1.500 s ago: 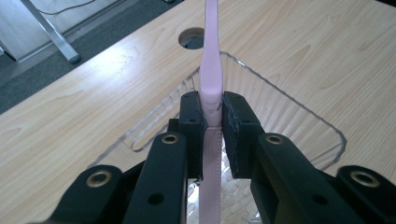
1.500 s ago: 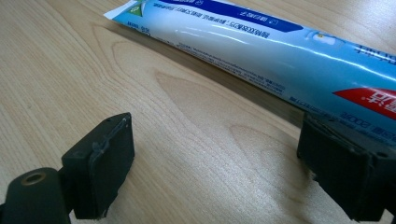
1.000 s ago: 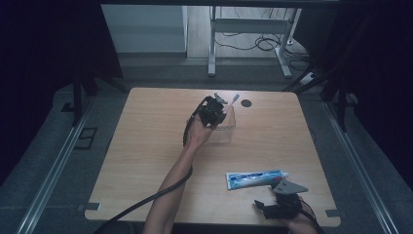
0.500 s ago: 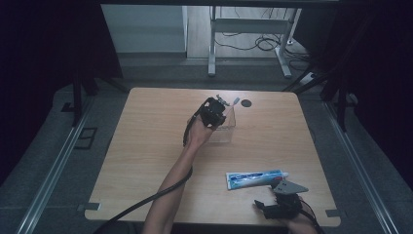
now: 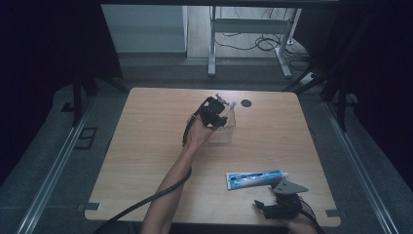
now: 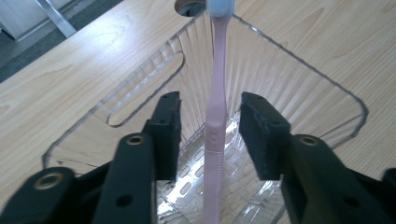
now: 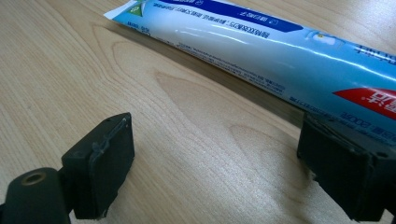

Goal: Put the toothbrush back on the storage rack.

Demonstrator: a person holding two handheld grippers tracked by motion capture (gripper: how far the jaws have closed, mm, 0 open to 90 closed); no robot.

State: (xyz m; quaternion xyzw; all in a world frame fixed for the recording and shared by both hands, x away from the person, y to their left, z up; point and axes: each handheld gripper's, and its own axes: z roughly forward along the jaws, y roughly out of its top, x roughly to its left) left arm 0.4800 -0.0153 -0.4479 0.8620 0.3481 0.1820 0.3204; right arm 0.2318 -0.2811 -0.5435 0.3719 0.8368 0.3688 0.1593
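A pink toothbrush (image 6: 215, 135) stands slanted inside a clear ribbed plastic bin (image 6: 299, 79), its white head (image 5: 232, 104) leaning over the far rim. My left gripper (image 6: 210, 126) reaches down into the bin (image 5: 225, 131). Its jaws have just been opening and stand apart on either side of the handle, with neither of the pads (image 6: 166, 130) touching it. Near the front edge, my right gripper (image 7: 219, 154) rests open on the wood, its right jaw beside a blue and white toothpaste tube (image 7: 261, 51). From above, the tube (image 5: 255, 179) lies just beyond the right gripper (image 5: 267, 204).
The wooden table (image 5: 146, 146) has a dark round hole (image 5: 246, 103) just behind the bin. Past the far edge stand the legs of a metal frame (image 5: 212, 53), with cables on the floor. Dark floor and rails flank both sides.
The left gripper's jaws have opened off the toothbrush, and its head now sits a little lower against the bin's rim. Neither hand has shifted.
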